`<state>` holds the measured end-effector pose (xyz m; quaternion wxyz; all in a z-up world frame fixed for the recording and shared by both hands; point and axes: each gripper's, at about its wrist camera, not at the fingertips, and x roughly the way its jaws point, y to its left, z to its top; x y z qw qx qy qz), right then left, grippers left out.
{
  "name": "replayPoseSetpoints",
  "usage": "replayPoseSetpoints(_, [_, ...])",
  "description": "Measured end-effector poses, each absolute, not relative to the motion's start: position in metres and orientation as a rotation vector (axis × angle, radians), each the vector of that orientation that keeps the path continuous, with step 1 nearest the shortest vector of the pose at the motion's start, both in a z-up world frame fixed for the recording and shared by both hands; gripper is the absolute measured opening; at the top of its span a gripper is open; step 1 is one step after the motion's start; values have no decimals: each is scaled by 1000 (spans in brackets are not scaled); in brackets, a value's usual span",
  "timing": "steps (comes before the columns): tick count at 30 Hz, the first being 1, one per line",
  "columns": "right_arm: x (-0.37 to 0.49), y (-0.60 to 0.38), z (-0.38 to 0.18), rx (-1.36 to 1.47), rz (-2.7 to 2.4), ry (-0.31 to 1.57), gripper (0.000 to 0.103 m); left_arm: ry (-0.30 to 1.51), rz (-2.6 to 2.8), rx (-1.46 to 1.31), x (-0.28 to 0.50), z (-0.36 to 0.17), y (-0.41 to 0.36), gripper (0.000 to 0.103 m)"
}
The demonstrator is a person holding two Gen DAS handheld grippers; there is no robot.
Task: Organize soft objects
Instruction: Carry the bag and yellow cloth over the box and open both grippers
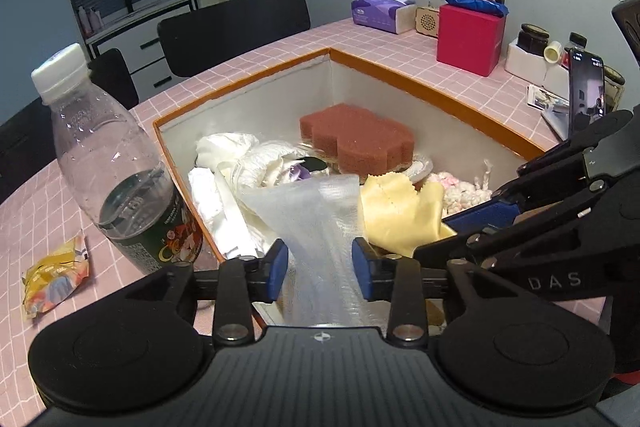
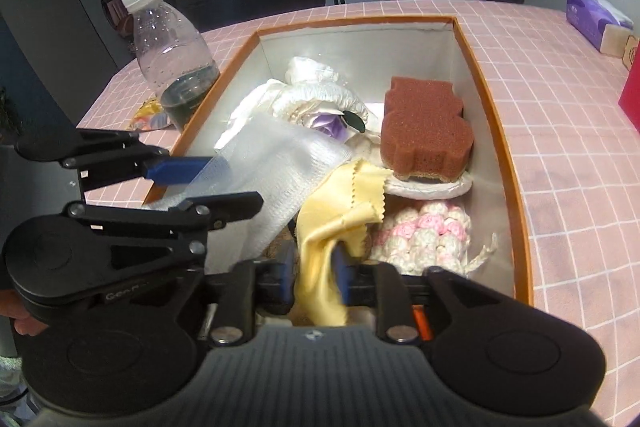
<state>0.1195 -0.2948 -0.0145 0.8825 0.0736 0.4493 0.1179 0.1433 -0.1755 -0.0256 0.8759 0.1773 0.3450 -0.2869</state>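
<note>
Clearly, from the left wrist, the left gripper (image 1: 320,263) stands part open, its blue pads on either side of the translucent mesh cloth (image 1: 316,223) with a gap showing at each pad, so nothing is pinched. The cloth drapes over the near rim of the orange-edged box (image 1: 420,83), its long axis running from the jaws away into the box toward the brown sponge (image 1: 358,139). Since its tail hangs outside the rim, it could slide back out onto the pink tablecloth (image 1: 280,47). The plastic bottle (image 1: 116,163) stands touching or just beside the box wall, and a sideways pull-out might tip it. From the right wrist, the right gripper (image 2: 316,279) is narrowly open around the yellow cloth (image 2: 340,211); whether the pads press it I cannot tell. That cloth lies at the near end of the box, rising from the jaws toward the sponge (image 2: 426,131), beside the pink-and-white knitted piece (image 2: 420,235). A withdrawing pad could snag its pinked edge and drag it out.
</note>
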Motion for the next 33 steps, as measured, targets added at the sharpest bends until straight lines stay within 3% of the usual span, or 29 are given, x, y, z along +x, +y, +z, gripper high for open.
replayPoseSetpoints(2, [118, -294, -12, 129, 233, 921, 34, 688, -577, 377, 140, -21, -174, 54])
replayPoseSetpoints(5, [116, -296, -8, 128, 244, 903, 37, 632, -553, 385, 133, -12, -171, 55])
replayPoseSetpoints(13, [106, -289, 6, 48, 237, 844, 69, 512, -509, 358, 114, 9, -155, 56])
replayPoseSetpoints(24, [92, -267, 18, 0, 274, 832, 70, 525, -514, 272, 101, 8, -111, 56])
replayPoseSetpoints(27, [83, -255, 25, -36, 271, 794, 81, 529, -485, 247, 99, 5, -91, 56])
replayPoseSetpoints(33, [65, -222, 38, -84, 297, 700, 82, 545, -435, 189, 97, 0, -50, 56])
